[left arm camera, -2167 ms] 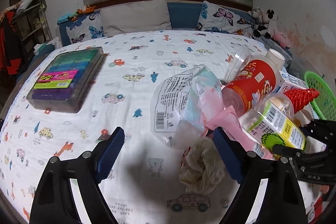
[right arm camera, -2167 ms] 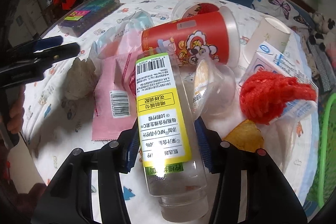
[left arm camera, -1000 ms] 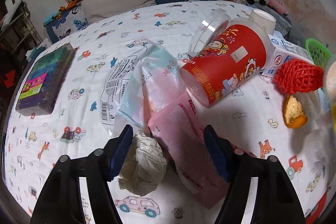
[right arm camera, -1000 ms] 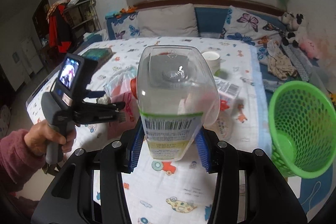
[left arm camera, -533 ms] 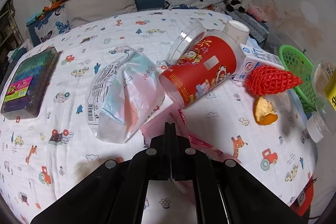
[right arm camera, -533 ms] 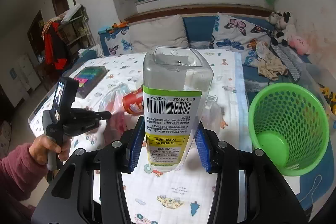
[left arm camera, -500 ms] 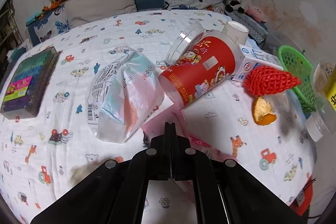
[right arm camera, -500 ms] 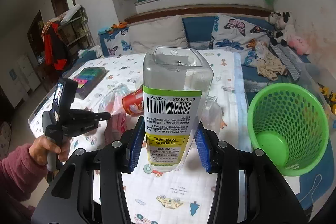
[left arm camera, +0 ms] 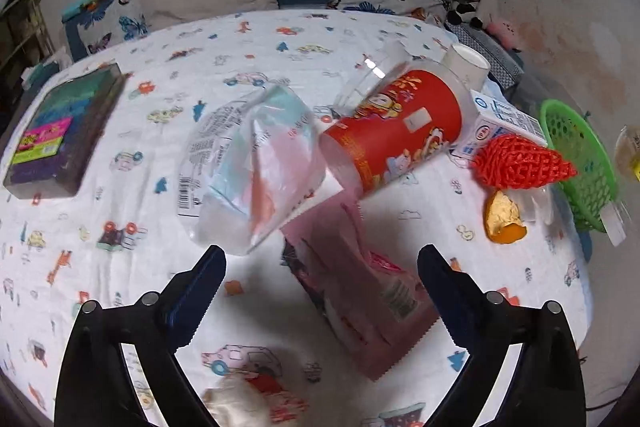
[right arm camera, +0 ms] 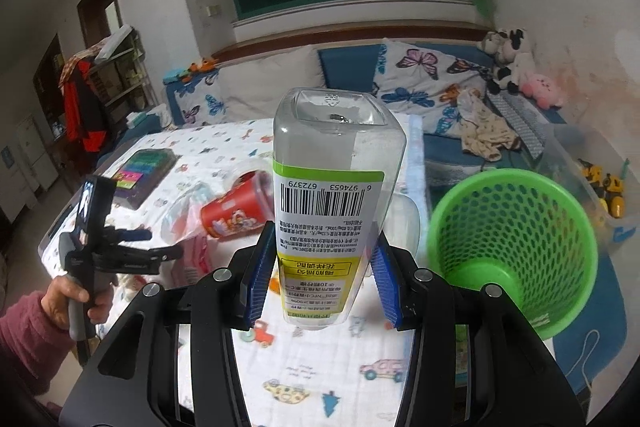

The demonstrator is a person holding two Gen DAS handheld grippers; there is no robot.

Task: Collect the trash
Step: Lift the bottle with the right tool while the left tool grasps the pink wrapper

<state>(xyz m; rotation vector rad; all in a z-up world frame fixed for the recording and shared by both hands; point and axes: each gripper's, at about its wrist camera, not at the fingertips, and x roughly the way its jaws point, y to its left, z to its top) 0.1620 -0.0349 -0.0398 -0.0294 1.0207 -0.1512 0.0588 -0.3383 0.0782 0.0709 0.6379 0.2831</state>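
Note:
My right gripper (right arm camera: 320, 291) is shut on a clear plastic bottle (right arm camera: 332, 187) with a yellow-green label, held upside down above the bed edge, left of the green mesh basket (right arm camera: 516, 247). My left gripper (left arm camera: 320, 291) is open and empty over a pink wrapper (left arm camera: 360, 291). A crumpled tissue (left arm camera: 236, 405) lies below its fingers. Ahead lie a clear plastic bag (left arm camera: 256, 167), a red cup (left arm camera: 396, 131), a red net (left arm camera: 520, 163), an orange peel (left arm camera: 502, 217) and a white carton (left arm camera: 500, 125).
A box of coloured pens (left arm camera: 60, 135) lies at the left of the bed. A white paper cup (left arm camera: 466, 61) stands behind the red cup. Pillows and plush toys (right arm camera: 508, 63) line the back. A clear toy bin (right arm camera: 592, 183) sits right of the basket.
My left gripper has opened from shut and the crumpled tissue now lies below it. My right gripper has kept the bottle and lifted it slightly beside the basket.

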